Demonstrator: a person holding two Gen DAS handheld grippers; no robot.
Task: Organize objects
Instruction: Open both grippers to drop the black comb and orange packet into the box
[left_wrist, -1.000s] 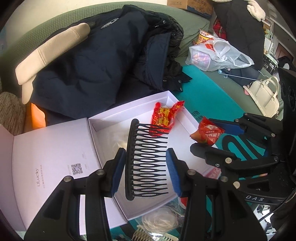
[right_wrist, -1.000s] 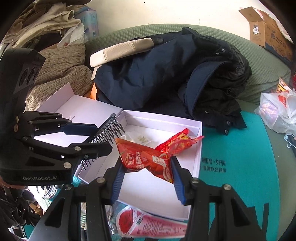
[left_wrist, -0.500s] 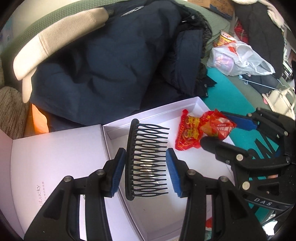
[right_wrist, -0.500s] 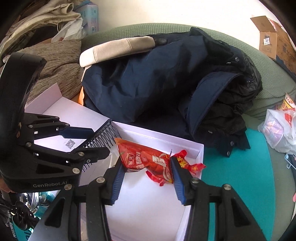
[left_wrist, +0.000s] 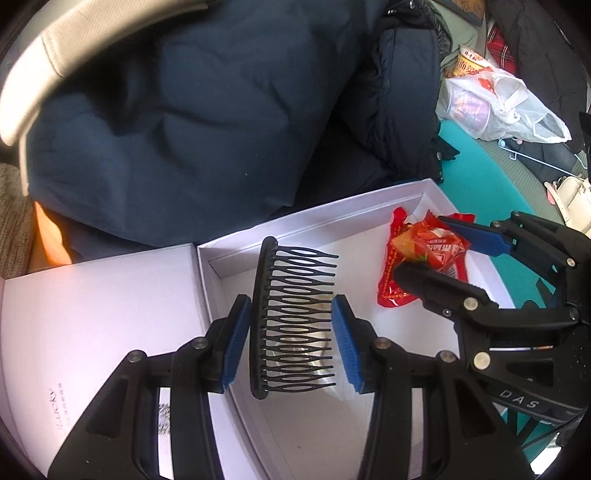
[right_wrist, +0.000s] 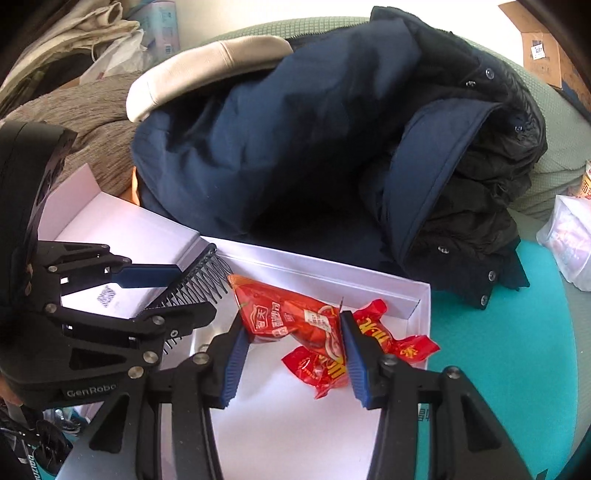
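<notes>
My left gripper (left_wrist: 291, 343) is shut on a black hair comb (left_wrist: 291, 321), held over the left part of an open white box (left_wrist: 280, 229). My right gripper (right_wrist: 291, 354) is shut on a red snack packet (right_wrist: 291, 317), held just above the box floor near its far right corner. A second red snack packet (right_wrist: 384, 339) lies in the box under it. The right gripper (left_wrist: 436, 251) with its packet (left_wrist: 432, 247) shows in the left wrist view. The left gripper (right_wrist: 173, 291) with the comb (right_wrist: 199, 284) shows in the right wrist view.
The box lid (left_wrist: 92, 314) lies open to the left. A dark navy jacket (right_wrist: 295, 129) is heaped on the green sofa just behind the box. A white plastic bag (left_wrist: 495, 107) sits at the back right on the teal mat (right_wrist: 498, 350). A cream cushion (right_wrist: 207, 70) lies behind the jacket.
Both grippers have moved forward and down over the box. The right gripper's packet is now low over the second packet near the far right corner. The comb is now over the box's left part.
</notes>
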